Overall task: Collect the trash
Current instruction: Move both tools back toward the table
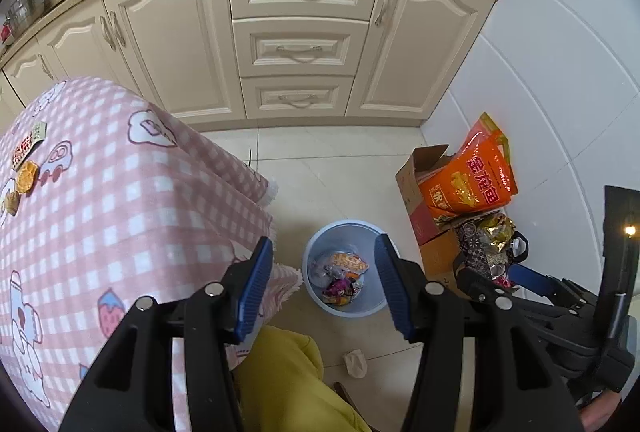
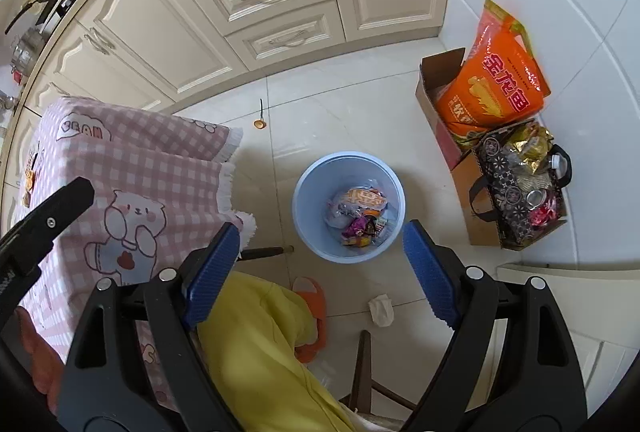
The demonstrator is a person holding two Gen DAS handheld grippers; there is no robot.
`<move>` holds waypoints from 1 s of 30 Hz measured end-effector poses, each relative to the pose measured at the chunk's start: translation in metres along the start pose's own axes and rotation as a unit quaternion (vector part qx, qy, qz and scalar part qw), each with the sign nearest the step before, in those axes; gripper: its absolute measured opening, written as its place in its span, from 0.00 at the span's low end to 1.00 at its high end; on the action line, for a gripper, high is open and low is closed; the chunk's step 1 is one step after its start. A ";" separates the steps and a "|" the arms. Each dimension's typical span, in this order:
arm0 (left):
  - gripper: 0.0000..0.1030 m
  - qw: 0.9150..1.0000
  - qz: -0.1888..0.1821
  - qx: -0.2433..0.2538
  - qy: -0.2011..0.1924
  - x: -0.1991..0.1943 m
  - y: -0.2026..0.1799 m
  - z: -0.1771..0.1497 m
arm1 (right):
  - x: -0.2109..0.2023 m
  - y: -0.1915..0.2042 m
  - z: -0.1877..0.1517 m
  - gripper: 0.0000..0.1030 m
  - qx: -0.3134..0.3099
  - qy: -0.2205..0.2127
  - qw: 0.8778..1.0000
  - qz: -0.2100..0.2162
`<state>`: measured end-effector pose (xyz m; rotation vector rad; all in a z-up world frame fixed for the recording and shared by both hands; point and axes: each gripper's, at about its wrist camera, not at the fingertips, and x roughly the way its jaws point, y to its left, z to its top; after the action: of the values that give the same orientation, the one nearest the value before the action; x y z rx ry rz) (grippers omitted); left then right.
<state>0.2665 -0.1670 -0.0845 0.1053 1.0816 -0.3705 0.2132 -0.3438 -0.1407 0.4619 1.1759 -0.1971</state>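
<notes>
Right wrist view: right tool (image 2: 316,272) wide, empty, above bin (image 2: 348,167) holding wrappers (image 2: 362,216). Left tool (image 1: 324,284) half open, empty too. Next, probably: reach near tissue (image 2: 381,308) on floor, close firmly, lift over bin.

Cream cabinets (image 1: 300,31) line the far wall. A pink checked tablecloth (image 1: 120,211) hangs at left. A cardboard box (image 2: 440,103) holds an orange bag (image 2: 500,79); an orange slipper (image 2: 312,296) lies on the floor.
</notes>
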 end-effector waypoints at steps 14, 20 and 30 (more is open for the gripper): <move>0.51 0.999 -0.012 -0.029 -0.029 -0.042 0.043 -0.022 | -0.041 0.051 -0.019 0.80 -0.037 -0.042 0.998 0.004; 0.51 0.998 -0.005 -0.052 -0.045 -0.062 0.074 -0.031 | -0.053 0.090 -0.027 0.80 -0.076 -0.053 0.996 0.015; 0.52 0.992 0.020 -0.107 -0.063 -0.091 0.145 -0.049 | -0.057 0.159 -0.039 0.80 -0.141 -0.053 0.988 0.032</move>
<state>0.2378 0.0036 -0.0415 -0.0861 0.9856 -0.2204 0.2197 -0.1895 -0.0609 0.2361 1.0627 0.0025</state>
